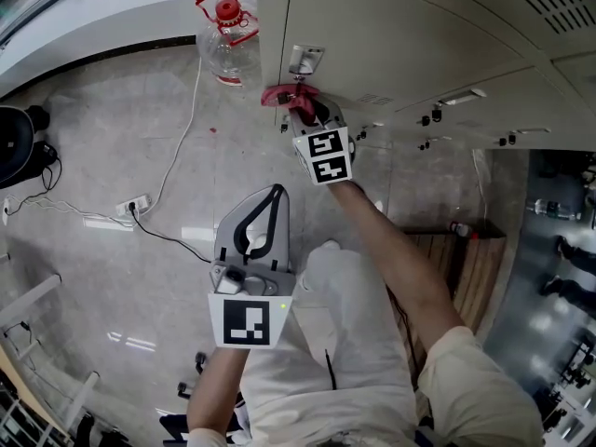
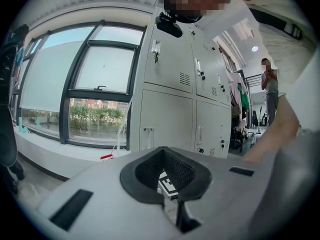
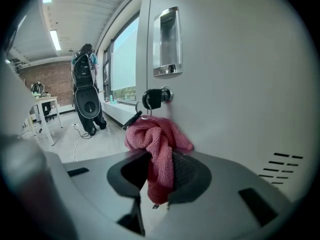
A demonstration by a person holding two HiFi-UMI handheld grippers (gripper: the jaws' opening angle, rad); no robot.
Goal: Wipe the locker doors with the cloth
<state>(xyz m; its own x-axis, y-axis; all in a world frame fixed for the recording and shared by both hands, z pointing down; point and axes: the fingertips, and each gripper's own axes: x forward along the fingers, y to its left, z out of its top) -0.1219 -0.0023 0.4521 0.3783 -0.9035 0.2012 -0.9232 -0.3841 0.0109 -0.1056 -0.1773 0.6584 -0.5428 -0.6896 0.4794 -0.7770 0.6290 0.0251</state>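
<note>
In the head view you hold two grippers. Your right gripper [image 1: 303, 105] reaches toward 12 o'clock and its jaws are clamped on one pink cloth [image 1: 279, 94], which is pressed to the locker door [image 1: 391, 35] just below the single recessed handle [image 1: 304, 60]. Your left gripper [image 1: 275, 194] sits back near the centre, jaws closed tip to tip with nothing between them. One clear water bottle [image 1: 228, 40] with a red cap stands on the floor at 11 o'clock, and one power strip [image 1: 130, 206] lies at 9 o'clock.

In the left gripper view the left gripper's [image 2: 172, 204] jaws meet at 6 o'clock, empty. Beyond them are the lockers [image 2: 167, 94] — two columns show plainly, each with an upper and a lower door. One person [image 2: 270, 89] stands at 3 o'clock.

In the right gripper view the right gripper [image 3: 152, 201] pinches the cloth [image 3: 157, 144] — it bunches above the jaws and touches the door [image 3: 240, 84]. One key [image 3: 152, 98] sits in the lock just above it, and one handle [image 3: 166, 41] is at 12 o'clock.
</note>
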